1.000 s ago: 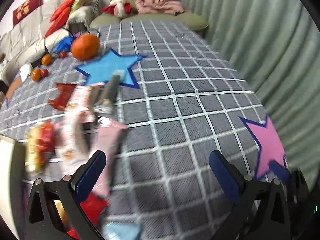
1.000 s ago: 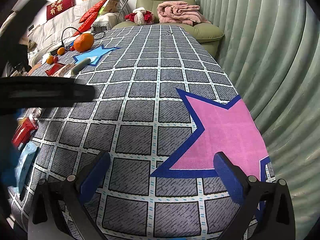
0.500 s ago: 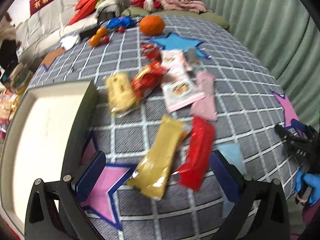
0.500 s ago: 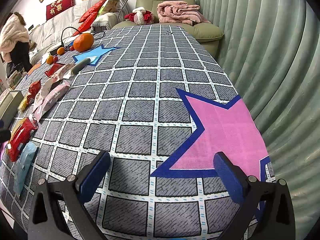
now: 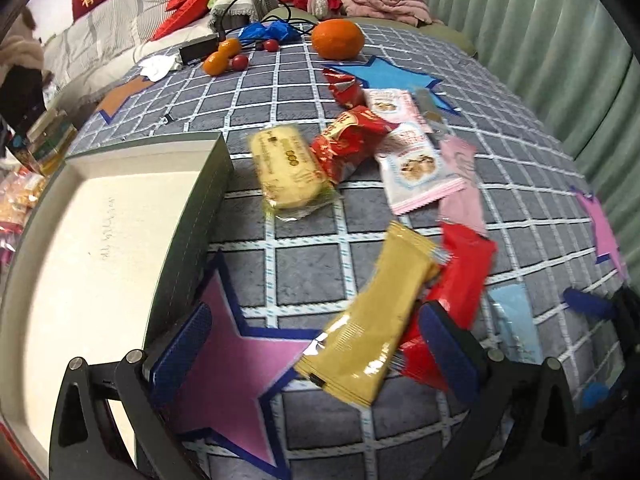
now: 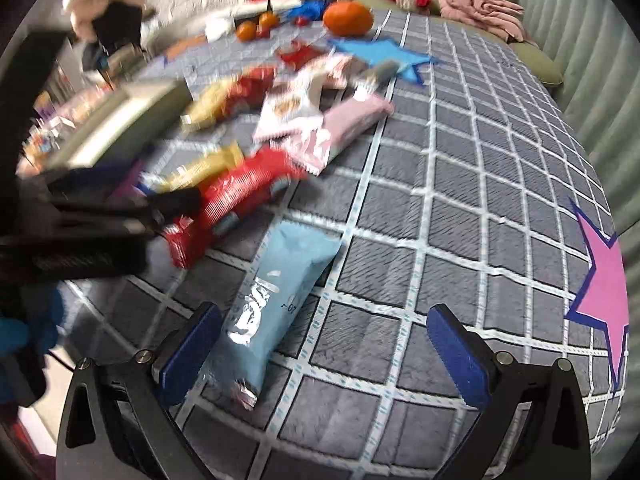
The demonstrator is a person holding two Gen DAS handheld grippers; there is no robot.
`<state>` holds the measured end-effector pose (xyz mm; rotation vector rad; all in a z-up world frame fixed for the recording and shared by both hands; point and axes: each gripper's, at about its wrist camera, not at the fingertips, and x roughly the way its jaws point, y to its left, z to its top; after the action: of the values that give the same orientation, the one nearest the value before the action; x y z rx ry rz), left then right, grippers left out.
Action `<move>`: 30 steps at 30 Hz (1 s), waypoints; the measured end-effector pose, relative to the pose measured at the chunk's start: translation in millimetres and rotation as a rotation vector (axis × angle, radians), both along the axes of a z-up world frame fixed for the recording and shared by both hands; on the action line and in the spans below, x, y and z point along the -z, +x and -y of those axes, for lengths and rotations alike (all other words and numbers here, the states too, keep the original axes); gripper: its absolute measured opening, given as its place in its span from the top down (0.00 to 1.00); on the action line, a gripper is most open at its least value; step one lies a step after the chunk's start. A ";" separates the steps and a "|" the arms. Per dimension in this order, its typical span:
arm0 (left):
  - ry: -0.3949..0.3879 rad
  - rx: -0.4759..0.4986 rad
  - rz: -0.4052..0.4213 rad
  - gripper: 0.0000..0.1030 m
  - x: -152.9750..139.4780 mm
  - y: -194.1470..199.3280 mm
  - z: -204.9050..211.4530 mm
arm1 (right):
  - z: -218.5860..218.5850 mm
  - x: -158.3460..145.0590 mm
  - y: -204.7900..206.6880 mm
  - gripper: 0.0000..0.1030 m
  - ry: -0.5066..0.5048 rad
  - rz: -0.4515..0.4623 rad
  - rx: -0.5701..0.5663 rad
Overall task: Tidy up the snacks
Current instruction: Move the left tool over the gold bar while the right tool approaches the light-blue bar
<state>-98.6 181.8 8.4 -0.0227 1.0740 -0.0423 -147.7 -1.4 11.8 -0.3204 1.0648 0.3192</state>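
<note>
The left gripper (image 5: pixel 316 346) is held with its fingers spread wide and nothing between the pads, low over a grey checked tablecloth (image 5: pixel 304 264). A yellow snack packet (image 5: pixel 372 320) lies between the two fingers, with a red packet (image 5: pixel 460 280) just beside it, partly behind the right-hand pad. To the left a shallow box (image 5: pixel 200 200) with a white inside is seen, no snacks visible in it. Further off lie a pale yellow packet (image 5: pixel 286 168), a red crinkled bag (image 5: pixel 346 144) and two pink-and-white packets (one overlapping a plain pink one). A large orange (image 5: pixel 338 39) sits at the far end.

The right gripper (image 6: pixel 324 346) is likewise spread apart and holds nothing. A light blue packet (image 6: pixel 276 300) lies by its left pad; whether the two touch cannot be told, the frame being blurred.
</note>
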 end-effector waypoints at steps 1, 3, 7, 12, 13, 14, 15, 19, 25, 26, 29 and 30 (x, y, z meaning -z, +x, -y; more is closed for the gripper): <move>0.034 0.002 -0.008 0.00 2.0 1.8 3.8 | 1.2 3.4 6.2 0.00 -0.015 -0.011 0.000; 0.065 0.018 -0.004 0.00 5.1 5.2 12.2 | 10.3 8.9 26.3 0.00 -0.025 -0.005 0.031; 0.041 0.049 -0.012 0.00 6.7 10.7 28.6 | 53.9 10.8 77.2 0.00 -0.029 -0.038 0.168; 0.018 0.071 0.009 0.00 6.2 8.3 33.4 | 78.1 0.8 68.2 0.00 0.049 0.021 0.182; 0.017 0.075 0.010 0.00 6.6 8.4 33.2 | 78.3 1.0 66.3 0.00 0.059 0.043 0.179; 0.018 0.078 0.012 0.00 6.5 8.3 33.3 | 79.2 0.7 62.0 0.00 0.073 0.061 0.177; 0.017 0.078 0.010 0.00 6.5 9.2 33.6 | 81.5 -3.2 54.3 0.00 0.081 0.057 0.178; 0.013 0.082 -0.014 0.00 7.5 14.8 33.6 | 80.1 -6.6 43.4 0.00 0.100 0.062 0.176; 0.019 -0.042 0.004 0.00 8.7 19.4 23.4 | 81.3 -8.1 36.5 0.00 0.115 0.066 0.178; 0.021 -0.074 0.004 0.00 8.8 23.4 18.9 | 81.2 -7.9 37.4 0.00 0.116 0.066 0.178; 0.020 -0.099 -0.025 0.00 8.8 34.5 10.3 | 80.6 -7.8 40.2 0.00 0.117 0.065 0.178; 0.020 -0.087 -0.031 0.00 8.6 34.4 10.3 | 80.7 -7.9 39.7 0.00 0.117 0.065 0.178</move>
<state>-64.2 171.5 -0.2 -0.0516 1.1029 0.0474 -107.9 -82.0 19.7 -0.1289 0.9981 0.2087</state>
